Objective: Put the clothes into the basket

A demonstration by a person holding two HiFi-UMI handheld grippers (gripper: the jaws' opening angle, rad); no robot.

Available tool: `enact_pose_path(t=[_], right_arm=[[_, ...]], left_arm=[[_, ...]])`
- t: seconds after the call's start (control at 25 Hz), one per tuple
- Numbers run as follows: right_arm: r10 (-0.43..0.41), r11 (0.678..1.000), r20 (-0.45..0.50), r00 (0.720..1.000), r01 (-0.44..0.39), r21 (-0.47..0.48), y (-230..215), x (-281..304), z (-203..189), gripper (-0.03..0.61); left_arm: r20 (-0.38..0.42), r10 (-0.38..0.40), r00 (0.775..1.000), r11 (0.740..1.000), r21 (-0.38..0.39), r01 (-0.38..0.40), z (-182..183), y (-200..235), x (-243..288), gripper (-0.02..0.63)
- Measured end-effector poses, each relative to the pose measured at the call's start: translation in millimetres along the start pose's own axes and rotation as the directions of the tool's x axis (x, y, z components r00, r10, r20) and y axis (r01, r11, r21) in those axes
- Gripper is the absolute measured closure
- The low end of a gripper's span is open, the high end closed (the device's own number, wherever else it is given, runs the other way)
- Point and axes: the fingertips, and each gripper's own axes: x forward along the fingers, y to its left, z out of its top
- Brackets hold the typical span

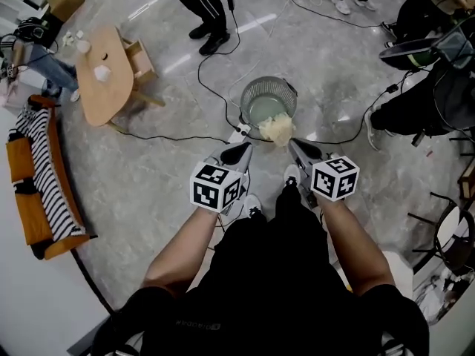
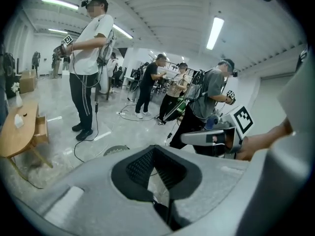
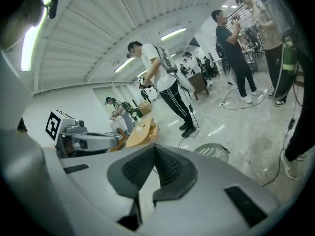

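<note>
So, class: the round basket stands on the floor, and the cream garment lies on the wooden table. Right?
No. The head view shows the cream garment on the near rim of the round basket, not the wooden table. The rest holds.

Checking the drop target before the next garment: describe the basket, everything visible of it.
The basket is round and grey, with a slatted or mesh wall, wire or plastic by its look, and an open top. It stands upright on the pale glossy floor. A cream fluffy cloth lies over its near rim, part of it inside. The rest of the inside shows only a pale bottom.
</note>
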Motion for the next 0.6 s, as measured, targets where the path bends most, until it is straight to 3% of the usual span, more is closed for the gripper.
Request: enact_pose_path(t=[0.28,0.6], right_arm=[[-0.001,0.994,0.077,0.997,0.009,-0.105,63.0,-41.7,10.5,0.565],[-0.034,0.997,0.140,0.990,0.044,-0.068,87.8,-68.7,8.5,0.565]], left_arm=[[0.102,-0.027,0.994,0.999,0.036,0.023,19.9,-19.7,-55.0,0.620],[0.125,-0.046,0.991,0.997,0.060,0.039,14.4,-31.2,-90.1,0.620]])
